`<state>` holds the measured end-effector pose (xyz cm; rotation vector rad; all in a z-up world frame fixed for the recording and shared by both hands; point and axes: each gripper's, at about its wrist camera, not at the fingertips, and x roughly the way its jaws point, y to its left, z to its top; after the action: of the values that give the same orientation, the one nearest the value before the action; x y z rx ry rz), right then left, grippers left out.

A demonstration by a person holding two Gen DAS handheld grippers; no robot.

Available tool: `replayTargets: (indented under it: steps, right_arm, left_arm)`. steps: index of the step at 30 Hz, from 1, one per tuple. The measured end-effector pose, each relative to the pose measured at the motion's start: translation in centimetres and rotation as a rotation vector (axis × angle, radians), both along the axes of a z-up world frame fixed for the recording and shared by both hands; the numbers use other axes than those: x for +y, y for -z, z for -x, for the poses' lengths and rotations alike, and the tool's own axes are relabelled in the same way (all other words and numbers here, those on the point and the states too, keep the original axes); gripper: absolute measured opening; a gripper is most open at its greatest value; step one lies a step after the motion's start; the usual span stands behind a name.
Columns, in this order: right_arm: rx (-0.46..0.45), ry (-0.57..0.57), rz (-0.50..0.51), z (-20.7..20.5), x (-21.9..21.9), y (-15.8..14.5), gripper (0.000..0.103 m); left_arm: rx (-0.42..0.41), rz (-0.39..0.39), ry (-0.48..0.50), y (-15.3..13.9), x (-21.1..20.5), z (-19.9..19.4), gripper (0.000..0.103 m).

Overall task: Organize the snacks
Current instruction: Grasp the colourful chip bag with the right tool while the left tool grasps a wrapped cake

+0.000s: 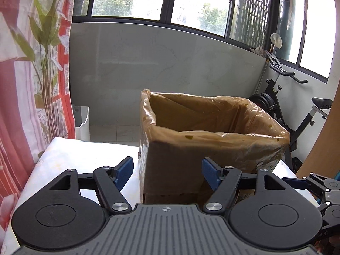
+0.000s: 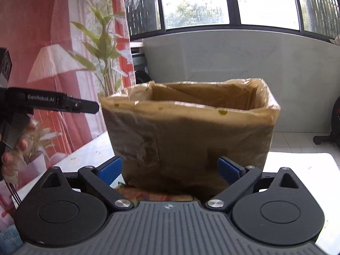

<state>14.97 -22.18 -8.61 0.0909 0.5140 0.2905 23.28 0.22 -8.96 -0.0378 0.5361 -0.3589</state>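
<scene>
The left gripper point(image 1: 167, 175) is hovering low over the white, faintly patterned surface point(image 1: 70, 159), its blue-padded fingers point(image 1: 123, 173) standing wide apart with nothing between them. Just past the fingertips, a brown cardboard box lined with a translucent amber plastic bag point(image 1: 212, 131) is standing upright on the surface, its near corner facing this camera and its top open. At the right edge of the left wrist view, part of the other gripper is showing beside the box.

The right gripper point(image 2: 170, 170) is also pointing at the box point(image 2: 187, 131), its blue fingers point(image 2: 110, 170) spread very wide and gripping nothing; the box's near wall is filling the gap beyond them, apart from the pads. A strip of colourful snack packaging point(image 2: 153, 195) is lying on the surface just below the fingers, at the foot of the box, mostly hidden by the gripper body. What lies inside the box cannot be seen from either view. To the left in the right wrist view, a person's hand point(image 2: 14, 148) is holding the black handle of the left gripper.

Beyond the surface's far edge, a red and pink curtain printed with green leaves point(image 1: 31, 74) is hanging on the left, a white bin point(image 1: 81, 121) is standing on the tiled floor, a black exercise bike point(image 1: 297, 110) is standing at the right, and dark-framed windows point(image 1: 165, 0) are running above a pale wall.
</scene>
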Motion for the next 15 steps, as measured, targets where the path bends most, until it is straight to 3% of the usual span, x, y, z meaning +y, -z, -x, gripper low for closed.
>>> replayTargets:
  steps: [4, 12, 15]
  right_arm:
    - [0.045, -0.07, 0.147, 0.0, 2.7, 2.4, 0.098]
    - [0.015, -0.157, 0.493, -0.1, 6.9, 5.6, 0.101]
    - [0.069, -0.157, 0.488, -1.3, 6.9, 6.8, 0.1]
  left_arm:
    - [0.071, 0.037, -0.056, 2.2, 1.8, 1.0, 0.073]
    - [0.135, 0.049, -0.099, 4.7, 3.4, 2.2, 0.073]
    - [0.144, 0.056, -0.106, 5.2, 3.6, 2.3, 0.073]
